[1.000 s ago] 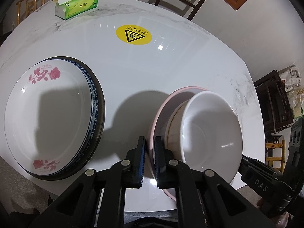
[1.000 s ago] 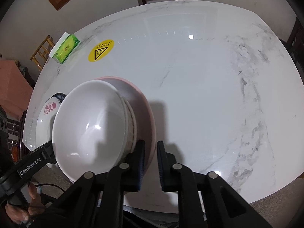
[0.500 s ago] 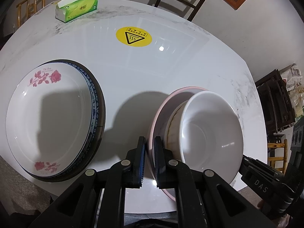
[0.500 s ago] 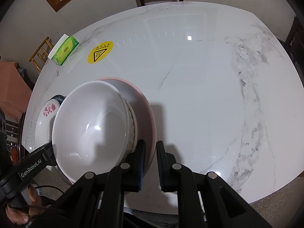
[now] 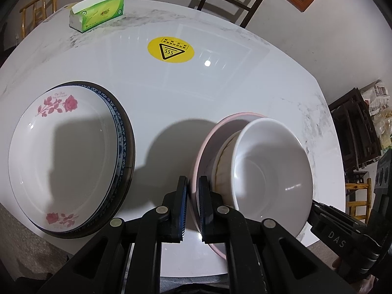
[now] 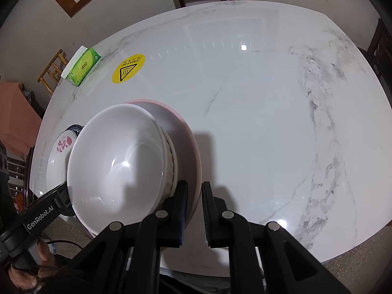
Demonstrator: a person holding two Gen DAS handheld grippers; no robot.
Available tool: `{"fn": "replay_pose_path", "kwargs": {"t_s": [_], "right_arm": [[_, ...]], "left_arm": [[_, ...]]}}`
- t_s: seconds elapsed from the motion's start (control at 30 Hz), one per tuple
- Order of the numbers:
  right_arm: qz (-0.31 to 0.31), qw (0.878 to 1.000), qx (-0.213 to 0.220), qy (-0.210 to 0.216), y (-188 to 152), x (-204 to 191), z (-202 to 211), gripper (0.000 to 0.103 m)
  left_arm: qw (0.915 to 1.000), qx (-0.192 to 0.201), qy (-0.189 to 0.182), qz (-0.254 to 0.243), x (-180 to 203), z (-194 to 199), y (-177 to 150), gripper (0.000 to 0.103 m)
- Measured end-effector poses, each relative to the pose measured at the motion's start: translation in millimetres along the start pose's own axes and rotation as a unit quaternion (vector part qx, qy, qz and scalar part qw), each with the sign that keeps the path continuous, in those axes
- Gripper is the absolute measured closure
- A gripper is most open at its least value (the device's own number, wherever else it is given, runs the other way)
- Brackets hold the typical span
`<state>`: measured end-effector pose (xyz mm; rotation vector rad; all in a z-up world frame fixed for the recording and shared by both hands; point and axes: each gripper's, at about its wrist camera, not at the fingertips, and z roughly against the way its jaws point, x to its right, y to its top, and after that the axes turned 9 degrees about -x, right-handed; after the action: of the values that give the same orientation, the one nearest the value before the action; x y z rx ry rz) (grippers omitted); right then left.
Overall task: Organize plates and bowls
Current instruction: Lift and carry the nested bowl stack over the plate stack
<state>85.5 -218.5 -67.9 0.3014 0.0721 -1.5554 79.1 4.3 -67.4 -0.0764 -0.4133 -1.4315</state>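
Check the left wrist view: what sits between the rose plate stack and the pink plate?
Nothing: only bare table and shadow lie between the rose plate stack and the pink plate, seen in the left wrist view.

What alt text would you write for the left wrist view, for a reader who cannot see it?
The left gripper is shut on the near rim of a pink plate that carries stacked white bowls. To the left, a rose-patterned plate tops a plate stack on the white marble table; a green tissue box sits at the far edge.
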Motion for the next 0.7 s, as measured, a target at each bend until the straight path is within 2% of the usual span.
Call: {"fn": "replay_pose_path", "kwargs": {"t_s": [0.7], "right_arm": [[0.007,1.0,0.012,-0.01,3.7,-13.6,17.6,0.091]], "left_arm": [[0.9998,0.014,-0.009,-0.006,-2.1,17.6,2.6,0.098]]}}
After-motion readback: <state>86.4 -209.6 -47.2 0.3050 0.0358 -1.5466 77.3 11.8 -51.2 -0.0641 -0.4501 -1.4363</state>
